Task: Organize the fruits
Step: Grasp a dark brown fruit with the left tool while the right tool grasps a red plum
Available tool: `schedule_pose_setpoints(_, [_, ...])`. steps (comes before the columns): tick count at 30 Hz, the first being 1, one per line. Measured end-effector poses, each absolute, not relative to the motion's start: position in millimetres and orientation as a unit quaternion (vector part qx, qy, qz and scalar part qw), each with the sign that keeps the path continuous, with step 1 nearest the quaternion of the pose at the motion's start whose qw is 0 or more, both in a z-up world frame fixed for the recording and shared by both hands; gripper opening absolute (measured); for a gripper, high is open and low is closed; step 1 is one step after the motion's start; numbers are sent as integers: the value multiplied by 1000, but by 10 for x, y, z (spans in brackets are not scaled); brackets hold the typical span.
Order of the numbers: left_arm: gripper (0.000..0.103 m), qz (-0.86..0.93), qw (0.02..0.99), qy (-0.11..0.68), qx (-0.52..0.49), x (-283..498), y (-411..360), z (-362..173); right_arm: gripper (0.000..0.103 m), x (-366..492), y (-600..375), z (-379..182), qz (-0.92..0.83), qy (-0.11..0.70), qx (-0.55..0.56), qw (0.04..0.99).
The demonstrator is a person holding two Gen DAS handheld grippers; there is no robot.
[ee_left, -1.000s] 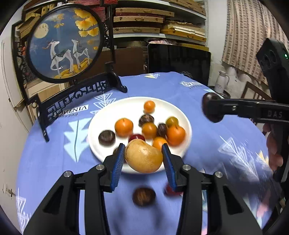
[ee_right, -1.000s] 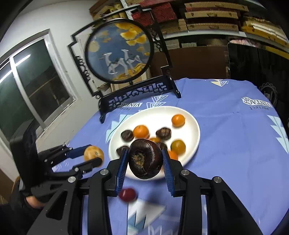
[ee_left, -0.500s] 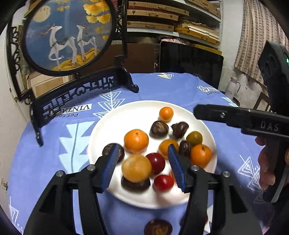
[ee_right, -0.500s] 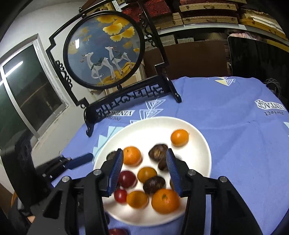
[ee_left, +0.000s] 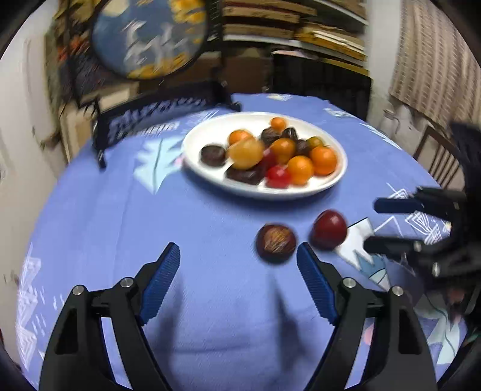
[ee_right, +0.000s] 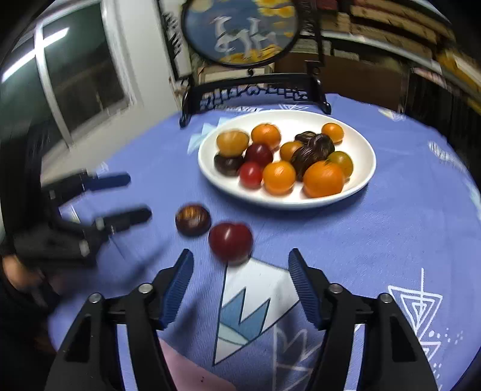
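Comparing with half a second ago: both grippers are now seen drawn back from the white plate (ee_left: 336, 176), which had been directly under the fingers.
Left gripper (ee_left: 238, 282): jaws spread wide, nothing held; blue pads (ee_left: 162, 279) over bare blue tablecloth (ee_left: 120, 225).
Right gripper (ee_right: 240, 285): jaws likewise apart and empty, above the cloth's white-and-blue pattern.
Golden fruit (ee_left: 246, 152): a second ago it was clamped by the left gripper; now it lies on the plate, resting partly on other fruit.
Large dark fruit (ee_right: 312, 152): earlier clamped by the right gripper, now on the plate, long axis slanted from near-left to far-right in the right wrist view.
Fruit off the plate: two are counted, a brown chestnut (ee_left: 275, 242) and a dark red fruit (ee_left: 329, 229), just beside each other on the cloth near the plate's front edge.
Chestnut orientation: pale striated face turned up.
Fruit on the plate: roughly twelve, exact count blurred by motion.
Background: one round painted screen (ee_right: 242, 28) on a black stand behind the plate.
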State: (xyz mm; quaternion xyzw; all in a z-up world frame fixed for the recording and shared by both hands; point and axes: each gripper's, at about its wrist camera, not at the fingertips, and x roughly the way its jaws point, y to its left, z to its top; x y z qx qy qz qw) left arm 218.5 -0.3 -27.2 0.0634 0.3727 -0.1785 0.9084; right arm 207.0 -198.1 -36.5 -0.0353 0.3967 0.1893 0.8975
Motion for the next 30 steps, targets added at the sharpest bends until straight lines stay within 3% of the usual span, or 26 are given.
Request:
schedule_pose_setpoints(10, [78,-165,910,381,-5,2197,269,-385,67,2341,-1743,-484,172,408,-22,896])
schedule_pose_setpoints(12, [78,-164,909,382,-23,2224,327,-381,58,2385,-1713,-519,171,411,-22,895])
schedule_pose_setpoints(14, [78,-165,908,384,-33,2241,357,-386,40,2428,-1693,-581,172,425,-19,889])
schedule_pose_setpoints(21, [78,-177,904,389,-1,2244,201,-404,40,2329,-1951,-534,170,404,40,898])
schedule_pose_setpoints(30, [78,-208,895,373,126,2211,-541,-331,40,2027,-2540,-408,153,368,116,910])
